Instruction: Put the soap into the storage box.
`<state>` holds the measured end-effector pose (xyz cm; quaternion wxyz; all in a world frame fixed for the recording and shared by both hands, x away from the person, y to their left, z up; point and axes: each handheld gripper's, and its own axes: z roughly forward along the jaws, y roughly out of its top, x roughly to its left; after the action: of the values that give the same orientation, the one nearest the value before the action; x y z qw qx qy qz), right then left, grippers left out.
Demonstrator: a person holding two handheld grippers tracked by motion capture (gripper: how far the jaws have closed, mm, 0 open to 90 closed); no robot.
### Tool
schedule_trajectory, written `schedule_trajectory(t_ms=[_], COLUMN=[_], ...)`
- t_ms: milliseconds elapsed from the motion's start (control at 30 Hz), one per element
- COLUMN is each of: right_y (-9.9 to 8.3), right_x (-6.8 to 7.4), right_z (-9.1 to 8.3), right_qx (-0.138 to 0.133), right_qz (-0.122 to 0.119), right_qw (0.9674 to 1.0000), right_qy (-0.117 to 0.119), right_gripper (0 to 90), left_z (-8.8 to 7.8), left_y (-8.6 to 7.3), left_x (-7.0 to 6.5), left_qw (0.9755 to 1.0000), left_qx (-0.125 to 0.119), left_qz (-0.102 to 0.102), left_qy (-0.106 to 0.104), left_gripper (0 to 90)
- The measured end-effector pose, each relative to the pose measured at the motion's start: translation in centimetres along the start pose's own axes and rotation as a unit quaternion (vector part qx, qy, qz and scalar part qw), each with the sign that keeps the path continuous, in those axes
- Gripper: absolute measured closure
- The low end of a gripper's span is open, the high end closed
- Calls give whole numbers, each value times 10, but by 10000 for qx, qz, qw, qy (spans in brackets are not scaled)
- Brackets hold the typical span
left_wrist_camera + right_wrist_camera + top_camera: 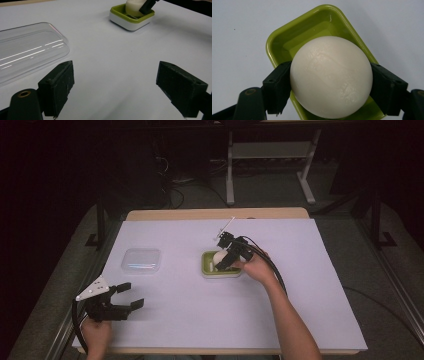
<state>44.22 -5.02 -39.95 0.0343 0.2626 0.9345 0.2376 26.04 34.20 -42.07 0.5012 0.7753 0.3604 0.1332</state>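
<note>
White ball (331,77) clamped in right tool (331,87) — over green tray (287,37).

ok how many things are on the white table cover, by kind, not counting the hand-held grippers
clear plastic rectangular lid: 1
green and white rectangular dish: 1
round cream-white soap bar, clamped in the right hand-held gripper over the dish: 1
total: 3

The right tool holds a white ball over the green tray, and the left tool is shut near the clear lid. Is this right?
One detail is wrong: the left tool is open, as the left gripper view shows. The right tool does hold the white ball over the green tray, and the clear lid lies nearby.
</note>
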Motion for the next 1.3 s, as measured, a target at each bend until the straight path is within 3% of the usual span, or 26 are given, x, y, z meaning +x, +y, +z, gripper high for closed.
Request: schedule_trajectory(t_ms=[633, 700, 733, 767, 833, 1133, 1300], right_y=[1, 1, 1, 1, 1, -7, -11], right_x=[1, 0, -1, -1, -1, -4, -2], right_z=[1, -4, -7, -11, -20, -21, -26], right_qx=[-9, -163, -247, -366, -563, -392, -404], right_qz=[3, -3, 0, 6, -6, 172, 145], right_qw=[10000, 9999, 9997, 9993, 9984, 9990, 9991], right_qy=[7, -14, 22, -15, 3, 94, 61], right_gripper=[241, 290, 359, 549, 432, 370, 370], left_z=[0, 0, 0, 1, 1, 1, 1], left_y=[0, 0, 0, 0, 0, 0, 0], left_x=[0, 0, 0, 0, 0, 0, -1], left_qw=[10000, 10000, 10000, 10000, 10000, 10000, 10000], left_qx=[-2, -1, -2, 0, 20, 9, 8], left_qz=[-5, -6, 1, -6, 9, 8, 3], left_qy=[0, -3, -5, -8, -14, -13, -9], left_gripper=[145, 145, 145, 145, 145, 145, 145])
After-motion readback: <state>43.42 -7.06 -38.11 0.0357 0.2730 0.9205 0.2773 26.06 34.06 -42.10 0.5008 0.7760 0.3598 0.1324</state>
